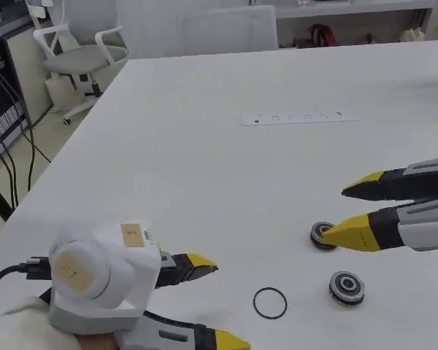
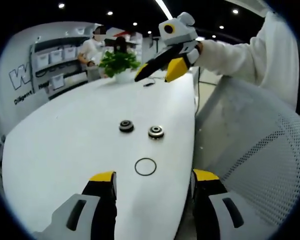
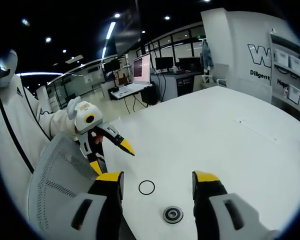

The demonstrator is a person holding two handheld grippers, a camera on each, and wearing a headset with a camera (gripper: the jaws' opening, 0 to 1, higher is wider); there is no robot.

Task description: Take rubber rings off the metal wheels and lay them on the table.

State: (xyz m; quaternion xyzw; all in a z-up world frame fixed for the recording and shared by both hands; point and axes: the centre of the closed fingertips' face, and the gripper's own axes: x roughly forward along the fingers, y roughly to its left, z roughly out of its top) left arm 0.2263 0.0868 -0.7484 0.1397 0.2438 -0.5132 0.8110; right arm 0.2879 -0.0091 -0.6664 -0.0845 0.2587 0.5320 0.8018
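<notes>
Head view: your left gripper (image 1: 230, 304) and right gripper (image 1: 334, 212) both have jaws apart, holding nothing. 1 rubber ring (image 1: 270, 303) lies loose on the white table (image 1: 190, 146), 2 metal wheels (image 1: 347, 286) near it, the other wheel (image 1: 322, 235) partly behind your right jaw tip. Left gripper view adds a plant (image 2: 119, 61) and shelves (image 2: 52, 70) at the table's far end. Right gripper view: 1 wheel counted, plus mesh chair back (image 3: 55, 185) and monitors (image 3: 142, 67)

White table (image 1: 204, 168), small parts at my end.
One loose black rubber ring (image 1: 270, 303) lies flat; near wheel (image 1: 347, 286) sits beside it, far wheel (image 1: 318, 233) beyond, apart; pale marked strip (image 1: 299, 117) lies farther up the top.
</notes>
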